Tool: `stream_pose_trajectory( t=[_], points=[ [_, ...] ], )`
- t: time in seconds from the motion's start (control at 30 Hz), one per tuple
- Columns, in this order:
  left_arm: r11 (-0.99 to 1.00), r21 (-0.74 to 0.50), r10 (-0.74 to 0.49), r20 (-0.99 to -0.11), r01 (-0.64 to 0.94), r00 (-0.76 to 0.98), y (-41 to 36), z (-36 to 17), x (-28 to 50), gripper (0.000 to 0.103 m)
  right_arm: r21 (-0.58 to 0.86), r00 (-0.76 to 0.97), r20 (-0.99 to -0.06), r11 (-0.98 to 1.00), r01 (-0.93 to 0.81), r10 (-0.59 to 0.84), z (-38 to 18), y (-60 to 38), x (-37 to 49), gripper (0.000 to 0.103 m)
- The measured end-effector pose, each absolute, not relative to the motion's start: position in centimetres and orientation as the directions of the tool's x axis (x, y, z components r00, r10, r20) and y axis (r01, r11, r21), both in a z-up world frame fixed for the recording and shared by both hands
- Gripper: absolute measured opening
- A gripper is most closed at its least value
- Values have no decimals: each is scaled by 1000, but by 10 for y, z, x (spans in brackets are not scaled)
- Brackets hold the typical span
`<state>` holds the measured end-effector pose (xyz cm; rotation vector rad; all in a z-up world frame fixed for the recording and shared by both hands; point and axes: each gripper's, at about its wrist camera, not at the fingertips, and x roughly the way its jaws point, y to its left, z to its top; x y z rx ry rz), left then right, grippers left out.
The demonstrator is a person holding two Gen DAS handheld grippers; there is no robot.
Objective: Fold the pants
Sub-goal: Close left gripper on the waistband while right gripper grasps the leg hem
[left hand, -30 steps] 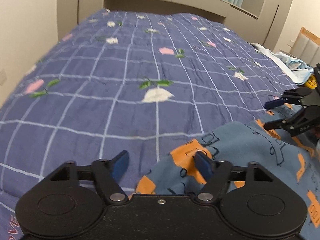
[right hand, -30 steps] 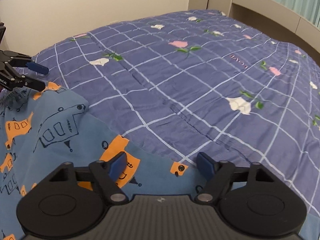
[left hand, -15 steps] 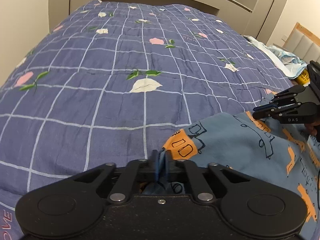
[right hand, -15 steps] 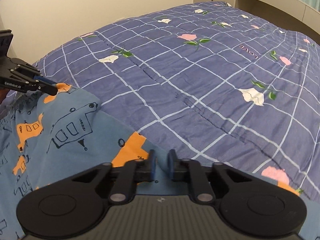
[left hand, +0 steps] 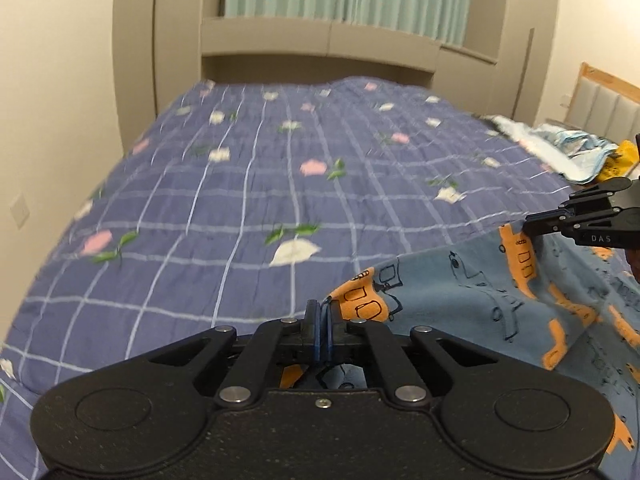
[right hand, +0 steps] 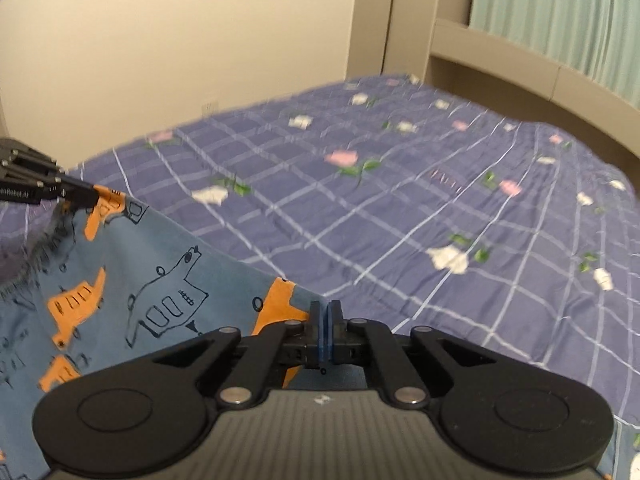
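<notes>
The pants (left hand: 472, 292) are blue with orange and black drawings and hang stretched between my two grippers above the bed. My left gripper (left hand: 322, 312) is shut on one corner of their top edge. My right gripper (right hand: 326, 314) is shut on the other corner of the pants (right hand: 132, 280). In the left wrist view the right gripper (left hand: 532, 226) shows at the right, pinching the cloth. In the right wrist view the left gripper (right hand: 90, 196) shows at the far left, also pinching it. The lower part of the pants is hidden.
A purple checked quilt (left hand: 280, 184) with flowers covers the bed (right hand: 400, 208). A beige headboard shelf (left hand: 320, 46) and green curtain stand at the far end. Crumpled light cloth and a yellow item (left hand: 576, 152) lie at the right edge. Walls flank the bed.
Both grippers closed on the pants' edge and then lifted it off the quilt. The cloth now hangs taut between them and the views tilt up toward the headboard.
</notes>
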<state>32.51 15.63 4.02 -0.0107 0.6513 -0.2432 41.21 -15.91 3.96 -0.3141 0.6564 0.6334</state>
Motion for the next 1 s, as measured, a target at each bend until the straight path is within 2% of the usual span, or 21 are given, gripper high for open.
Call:
stream_pose_trajectory(
  t=[0.33, 0.43, 0.67, 1.0],
  points=[
    [944, -17, -295, -487, 329, 822, 139, 73, 249, 2, -55, 683, -541, 790, -611, 490, 81, -198, 337, 2],
    [935, -15, -318, -478, 354, 819, 135, 75, 225, 2, -48, 691, -521, 791, -610, 502, 88, -208, 308, 2],
    [912, -2, -354, -504, 409, 788, 126, 62, 177, 2, -11, 695, -503, 801, -599, 513, 83, -228, 242, 2],
    [907, 0, -343, -581, 421, 738, 113, 19, 149, 2, 35, 686, -538, 827, -561, 489, 45, -238, 191, 2]
  ],
)
